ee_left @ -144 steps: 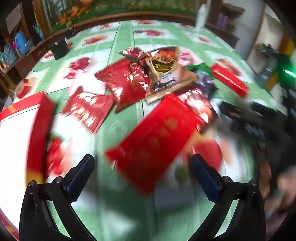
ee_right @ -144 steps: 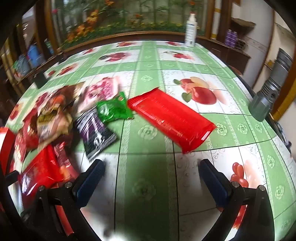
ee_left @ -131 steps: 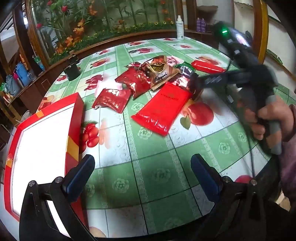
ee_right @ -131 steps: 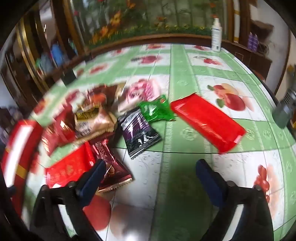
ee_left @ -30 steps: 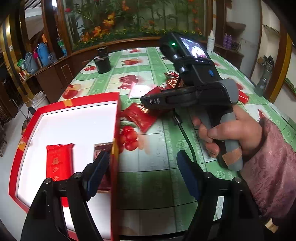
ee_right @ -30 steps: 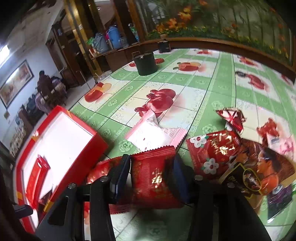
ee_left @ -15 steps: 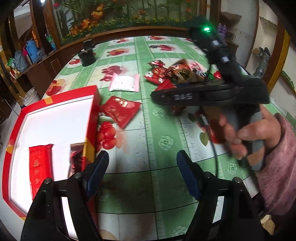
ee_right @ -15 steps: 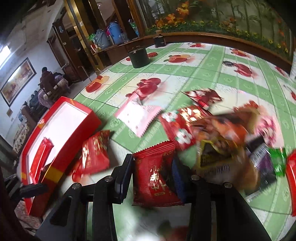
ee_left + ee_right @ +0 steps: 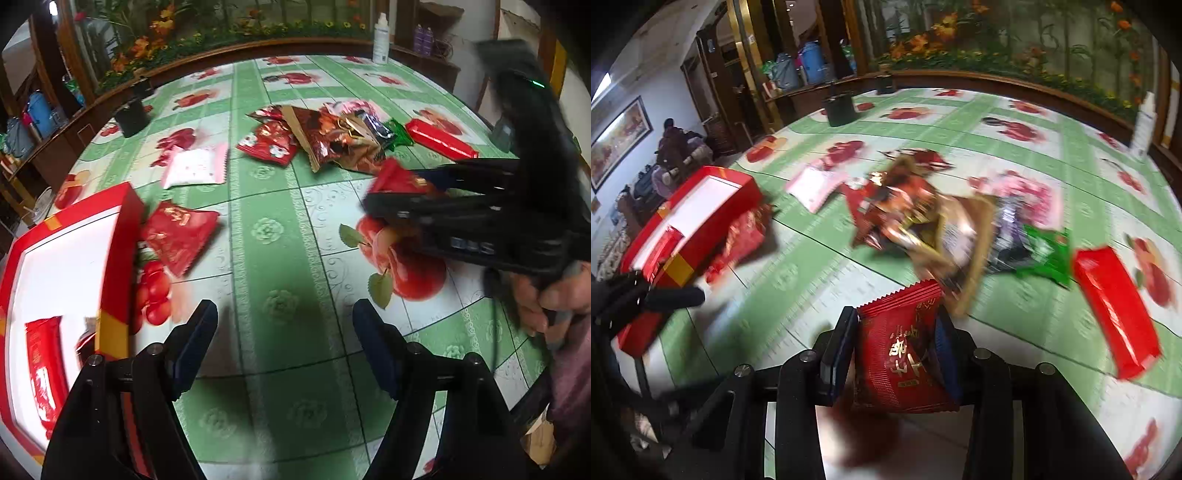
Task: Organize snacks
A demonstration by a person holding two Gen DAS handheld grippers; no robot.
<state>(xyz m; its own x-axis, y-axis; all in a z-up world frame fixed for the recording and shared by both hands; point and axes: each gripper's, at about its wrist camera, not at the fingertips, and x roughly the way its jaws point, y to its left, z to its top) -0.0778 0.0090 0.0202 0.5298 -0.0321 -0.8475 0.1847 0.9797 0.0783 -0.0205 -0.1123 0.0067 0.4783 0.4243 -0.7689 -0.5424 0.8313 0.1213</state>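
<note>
We have a red snack packet (image 9: 903, 354) clamped between the two pads of the right gripper (image 9: 897, 350); the jaws are about half closed and they press on both sides of the packet, which stands above the table (image 9: 820, 266) and not on it. The left gripper (image 9: 284, 347) is wide open with nothing between its pads, and it hangs over the green tablecloth just beside the red box (image 9: 118, 258).

The step in hand, as we judge it, is to carry this packet to the box and lay it inside. The box is at the far left in the right wrist view, with a red bar (image 9: 40, 365) already lying on its white bottom. To do it well, we should keep the pads pressed on the packet, bring it above the white inside of the box and not above its red wall, and lower it beside the bar before we let go. One red packet (image 9: 177, 230) lies against the wall of the box on the outside; we should pass over it without pushing it. The pile of other snacks (image 9: 332, 140) waits in the middle of the table. The empty left gripper should stay out of the path.
</note>
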